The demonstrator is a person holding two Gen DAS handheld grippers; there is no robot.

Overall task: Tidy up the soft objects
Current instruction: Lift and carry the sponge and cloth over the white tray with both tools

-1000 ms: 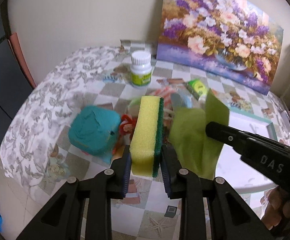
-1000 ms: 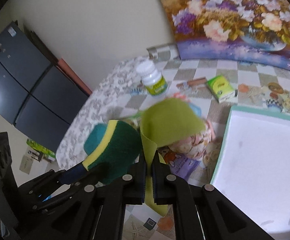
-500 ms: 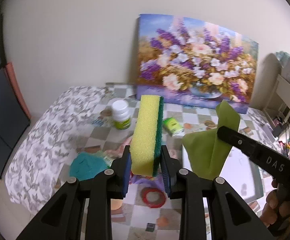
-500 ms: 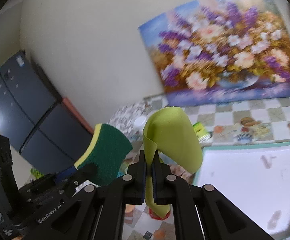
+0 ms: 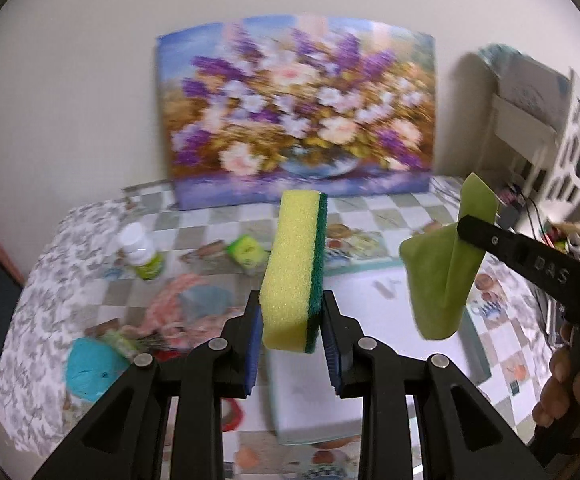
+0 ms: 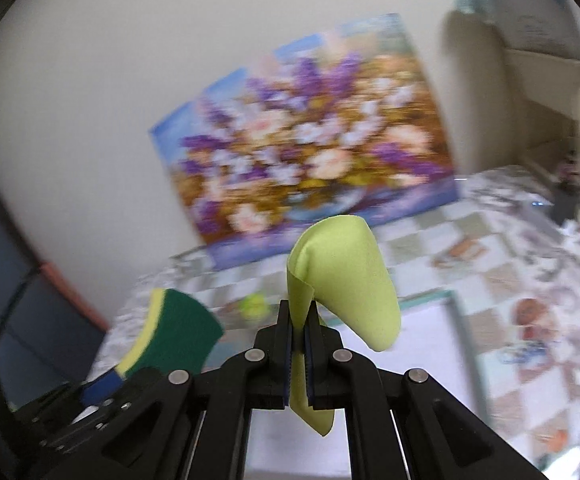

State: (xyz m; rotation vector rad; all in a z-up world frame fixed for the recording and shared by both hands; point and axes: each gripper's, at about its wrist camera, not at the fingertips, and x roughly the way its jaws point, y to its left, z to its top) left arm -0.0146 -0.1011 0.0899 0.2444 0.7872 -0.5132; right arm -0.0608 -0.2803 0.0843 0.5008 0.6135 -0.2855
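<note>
My left gripper (image 5: pixel 291 300) is shut on a yellow sponge with a green scrub side (image 5: pixel 293 268), held upright high above the table. The sponge also shows at the left of the right wrist view (image 6: pixel 174 332). My right gripper (image 6: pixel 298 320) is shut on a light green cloth (image 6: pixel 341 280) that curls over to the right; in the left wrist view the cloth (image 5: pixel 437 276) hangs from that gripper at the right. Both are held over a white tray with a teal rim (image 5: pixel 369 280). A teal soft ball (image 5: pixel 90 368) and a pink cloth (image 5: pixel 178 300) lie on the table at the left.
A flower painting (image 5: pixel 297 116) leans on the back wall. A white pill bottle (image 5: pixel 140 248) and a small green box (image 5: pixel 246 250) stand on the checkered tablecloth (image 5: pixel 389 208). A red tape ring (image 5: pixel 232 420) lies near the front edge. White shelving (image 5: pixel 549 128) stands at the right.
Both grippers have risen and swung right, from over the pile of objects to above the white tray. They keep hold of the sponge and the cloth.
</note>
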